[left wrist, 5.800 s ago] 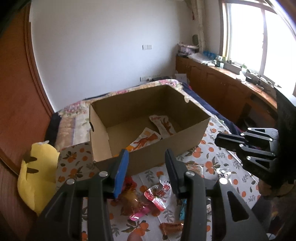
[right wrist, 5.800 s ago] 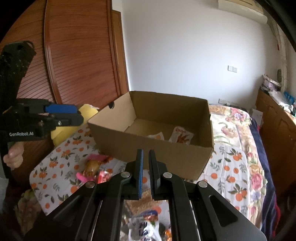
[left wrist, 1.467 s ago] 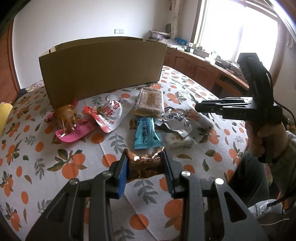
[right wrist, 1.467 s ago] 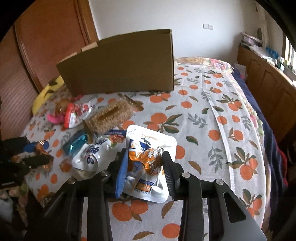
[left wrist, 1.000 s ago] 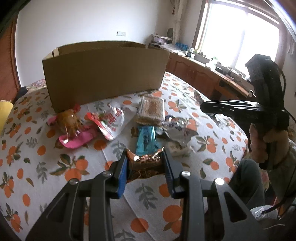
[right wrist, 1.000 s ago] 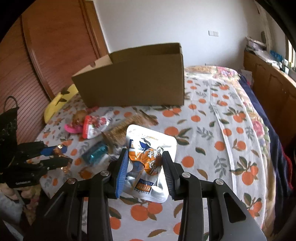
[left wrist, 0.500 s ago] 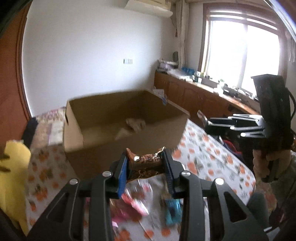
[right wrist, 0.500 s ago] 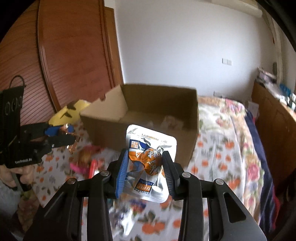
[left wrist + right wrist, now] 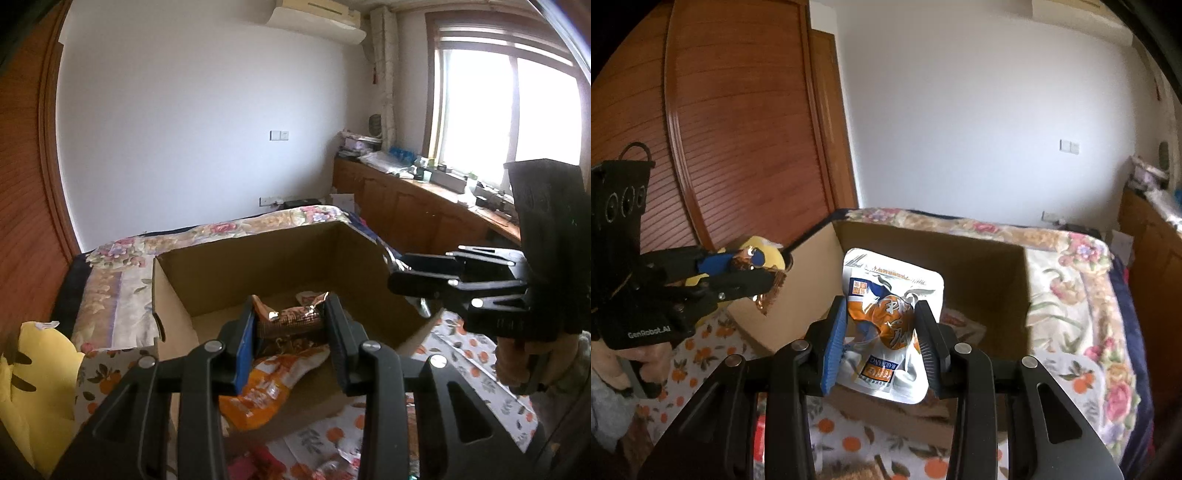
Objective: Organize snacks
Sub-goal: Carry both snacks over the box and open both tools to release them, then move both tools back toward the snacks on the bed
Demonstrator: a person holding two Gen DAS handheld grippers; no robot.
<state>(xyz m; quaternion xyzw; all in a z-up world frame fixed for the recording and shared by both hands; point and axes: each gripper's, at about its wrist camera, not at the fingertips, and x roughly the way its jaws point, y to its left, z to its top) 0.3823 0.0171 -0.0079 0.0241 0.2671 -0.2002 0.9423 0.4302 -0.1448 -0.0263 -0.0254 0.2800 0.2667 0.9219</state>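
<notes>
A: Status on both tools?
B: Left tool (image 9: 290, 325) clamps a brown foil snack bar (image 9: 290, 320), right tool (image 9: 881, 332) grips a white-orange pouch (image 9: 886, 314) by its middle. Both are over the cardboard box (image 9: 258, 258) on the bed
A: Why so high?
B: Likely to clear the box wall before release. An orange packet (image 9: 258, 391) lies inside already

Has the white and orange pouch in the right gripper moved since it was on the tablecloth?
Yes. The white and orange pouch rose off the tablecloth and now hangs before the cardboard box.
</notes>
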